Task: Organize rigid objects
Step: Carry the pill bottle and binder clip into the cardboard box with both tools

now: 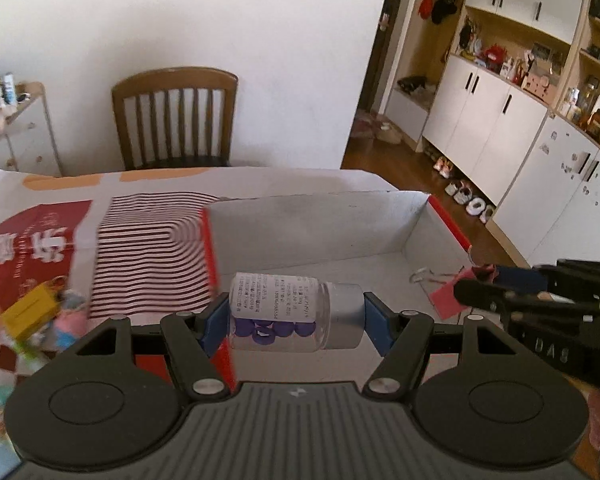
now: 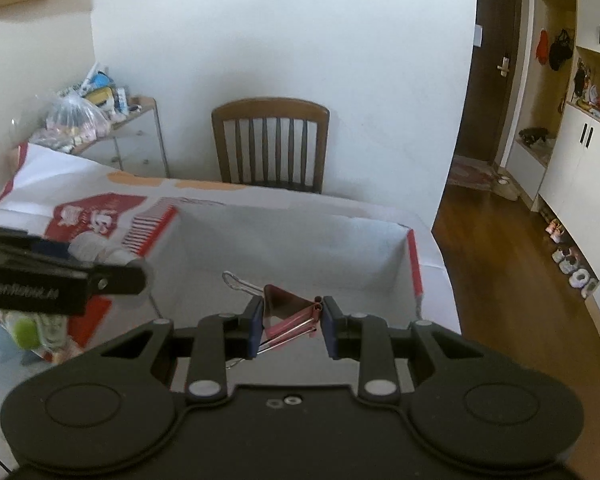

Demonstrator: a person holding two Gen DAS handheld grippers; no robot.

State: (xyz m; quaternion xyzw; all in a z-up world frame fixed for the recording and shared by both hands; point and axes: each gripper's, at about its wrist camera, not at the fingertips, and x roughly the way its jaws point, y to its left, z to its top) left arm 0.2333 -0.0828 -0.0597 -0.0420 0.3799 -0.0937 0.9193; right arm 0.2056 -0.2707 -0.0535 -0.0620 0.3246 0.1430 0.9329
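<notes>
Bottle [image 1: 284, 311] of clear plastic, held crosswise between the blue pads of the left gripper [image 1: 296, 318], one pad on its base and the other on its silver cap. A white printed label wraps the upper side of the bottle; dark blue-violet round pieces lie along its lower side. The bottle hangs above the near left edge of an open box [image 1: 340, 224], whose inside is pale grey and whose rim is red.

Binder clip [image 2: 290, 314], pink with silver wire handles, clamped between the pads of the right gripper [image 2: 290, 324]; its triangular body lies on its side with one wire loop sticking out toward the far left. In the right wrist view the clip is above the near part of the box interior [image 2: 284, 240]; in the left wrist view the same clip [image 1: 446, 294] shows near the box's right wall, at the tip of the right gripper [image 1: 476, 280].

The box stands toward the right edge of the tabletop, on a cloth [image 1: 148, 248] printed with red and white stripes and red panels. Small colourful items [image 1: 40, 316], blurred, lie at the near left of the tabletop. A wooden chair [image 1: 175, 120] stands behind the far edge
</notes>
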